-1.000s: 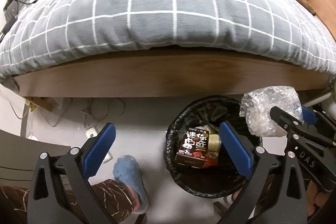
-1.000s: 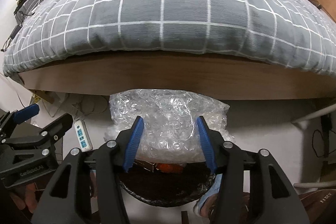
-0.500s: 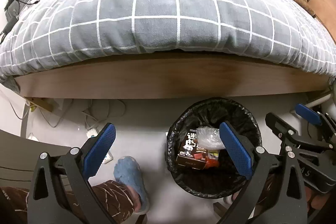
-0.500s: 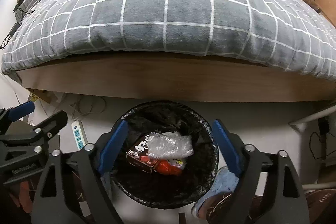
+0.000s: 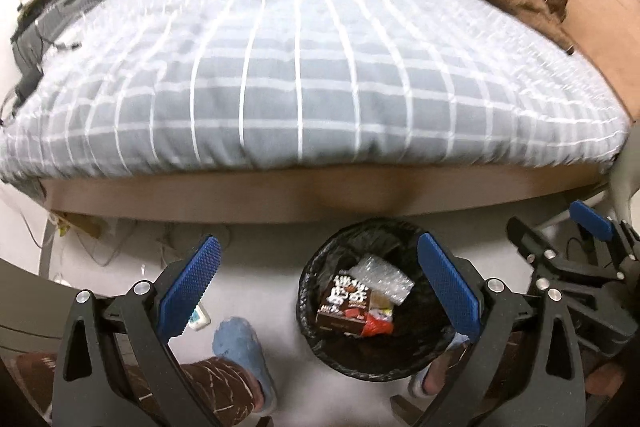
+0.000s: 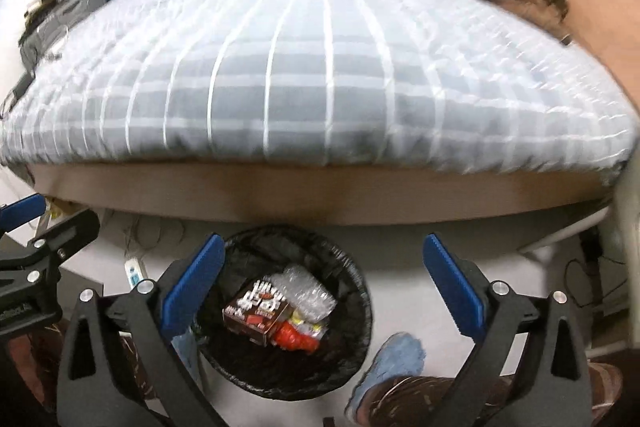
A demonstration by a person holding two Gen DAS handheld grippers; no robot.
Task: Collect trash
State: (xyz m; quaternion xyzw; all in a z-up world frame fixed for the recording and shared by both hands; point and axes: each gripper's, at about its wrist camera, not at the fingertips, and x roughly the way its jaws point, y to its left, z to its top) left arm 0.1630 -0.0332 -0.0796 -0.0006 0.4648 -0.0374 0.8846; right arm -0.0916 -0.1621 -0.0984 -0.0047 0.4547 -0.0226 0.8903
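Note:
A black-lined trash bin (image 5: 352,363) (image 6: 280,379) stands on the floor in front of the bed. Inside it lie a crumpled wad of bubble wrap (image 5: 384,277) (image 6: 308,293), a brown drink carton (image 5: 346,303) (image 6: 256,311) and a red wrapper (image 6: 294,337). My right gripper (image 6: 324,243) hangs above the bin, its jaws opening wide with nothing between them. It also shows at the right edge of the left wrist view, right gripper (image 5: 548,217). My left gripper (image 5: 316,247) is open and empty, just left of the bin.
A bed with a grey checked duvet (image 5: 300,67) and a wooden side board (image 5: 320,191) rises right behind the bin. The person's feet in blue slippers (image 5: 240,347) (image 6: 396,355) flank the bin. A power strip (image 6: 134,271) and cables lie by the bed's left corner.
The right gripper opened and let go of the bubble wrap, which dropped into the bin. Both grippers rose, so the bin looks smaller and more of the bed shows.

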